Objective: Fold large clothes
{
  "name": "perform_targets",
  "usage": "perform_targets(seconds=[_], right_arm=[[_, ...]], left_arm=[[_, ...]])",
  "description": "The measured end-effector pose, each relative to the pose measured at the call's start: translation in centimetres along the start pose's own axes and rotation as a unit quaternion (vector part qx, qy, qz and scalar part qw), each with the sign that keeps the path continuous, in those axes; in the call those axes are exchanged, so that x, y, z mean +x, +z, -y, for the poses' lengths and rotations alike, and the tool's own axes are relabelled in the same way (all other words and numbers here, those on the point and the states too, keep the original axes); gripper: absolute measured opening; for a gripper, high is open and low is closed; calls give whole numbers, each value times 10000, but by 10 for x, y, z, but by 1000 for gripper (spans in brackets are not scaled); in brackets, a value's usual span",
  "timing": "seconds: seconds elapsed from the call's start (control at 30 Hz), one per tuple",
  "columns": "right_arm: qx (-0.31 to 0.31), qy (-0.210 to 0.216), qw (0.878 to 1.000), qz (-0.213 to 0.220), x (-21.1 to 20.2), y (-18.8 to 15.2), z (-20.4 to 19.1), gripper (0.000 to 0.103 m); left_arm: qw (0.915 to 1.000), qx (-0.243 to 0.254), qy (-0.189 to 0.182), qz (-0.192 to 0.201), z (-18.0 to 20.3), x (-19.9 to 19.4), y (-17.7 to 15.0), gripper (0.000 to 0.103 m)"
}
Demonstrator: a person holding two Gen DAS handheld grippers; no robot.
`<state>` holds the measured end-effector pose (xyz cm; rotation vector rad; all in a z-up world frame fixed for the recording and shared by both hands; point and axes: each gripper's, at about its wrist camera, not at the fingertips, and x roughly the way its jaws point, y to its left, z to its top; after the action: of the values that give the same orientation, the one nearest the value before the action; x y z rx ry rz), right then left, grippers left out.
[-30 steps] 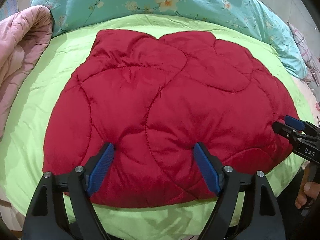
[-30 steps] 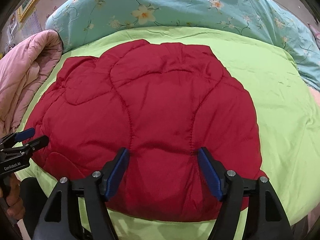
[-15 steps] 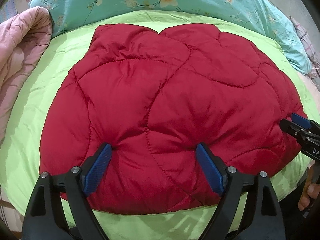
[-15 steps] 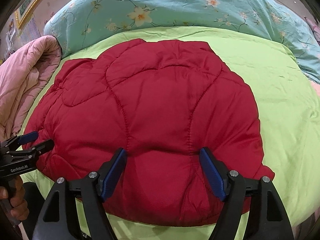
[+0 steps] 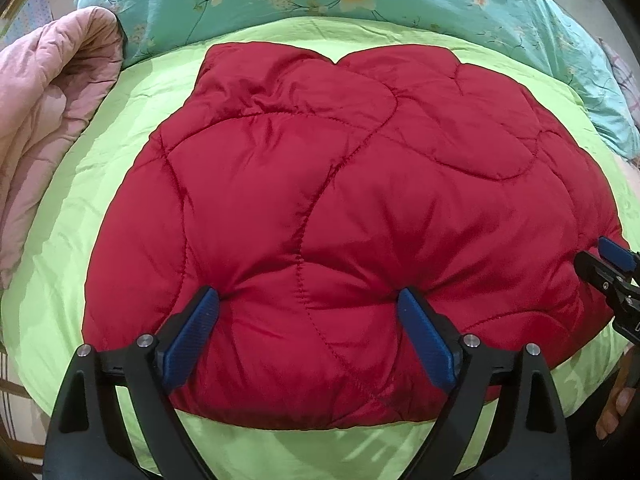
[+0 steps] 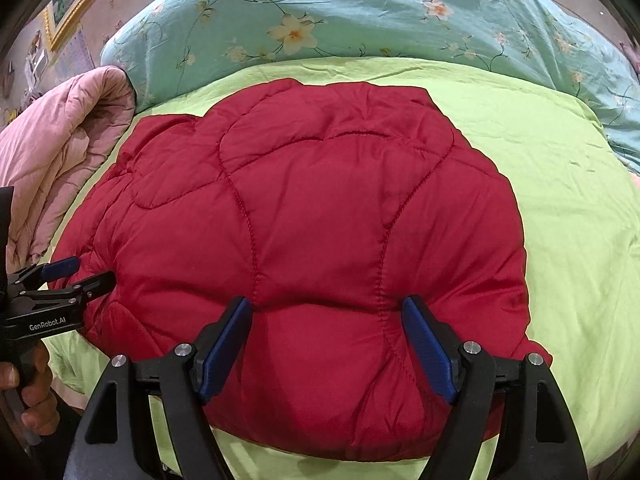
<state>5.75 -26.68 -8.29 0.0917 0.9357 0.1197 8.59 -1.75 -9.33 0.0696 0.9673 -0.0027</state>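
Lime-green bedding (image 5: 100, 184) covers the bed, with a floral teal quilt (image 5: 400, 4) at twelve o'clock and a pink comforter (image 5: 44, 112) at nine o'clock; the folded red quilted jacket (image 5: 340, 220) lies at the centre of the green sheet; the left gripper (image 5: 308, 320) stands wide apart, its blue pads pressing into the jacket's near edge at six o'clock; the right gripper (image 6: 326, 320) is likewise spread, both pads dented into the padding; compared with a second ago, both tools have pushed farther onto the jacket, which now fills more of each view.
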Motion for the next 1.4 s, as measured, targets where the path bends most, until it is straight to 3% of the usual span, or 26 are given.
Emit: perform_targets(seconds=[0.27, 0.6, 1.0, 1.17, 1.23, 1.4], right_arm=[[104, 22, 9999, 68, -32, -5, -4, 80], [-3, 181, 9997, 147, -76, -27, -14, 80], [-71, 283, 9991, -300, -76, -67, -29, 84], [-131, 436, 9984, -328, -80, -78, -34, 91], [-155, 510, 9983, -240, -87, -79, -37, 103], [-431, 264, 9987, 37, -107, -74, -46, 103]], left_arm=[[9999, -56, -61, 90, -4, -22, -8, 92], [9998, -148, -114, -37, -12, -46, -44, 92], [9988, -444, -46, -178, -38, -67, -84, 92], [9991, -431, 8, 44, -42, -82, -93, 92], [9992, -351, 78, 195, -42, -93, -94, 92], [9984, -151, 171, 510, -39, -122, -91, 99]])
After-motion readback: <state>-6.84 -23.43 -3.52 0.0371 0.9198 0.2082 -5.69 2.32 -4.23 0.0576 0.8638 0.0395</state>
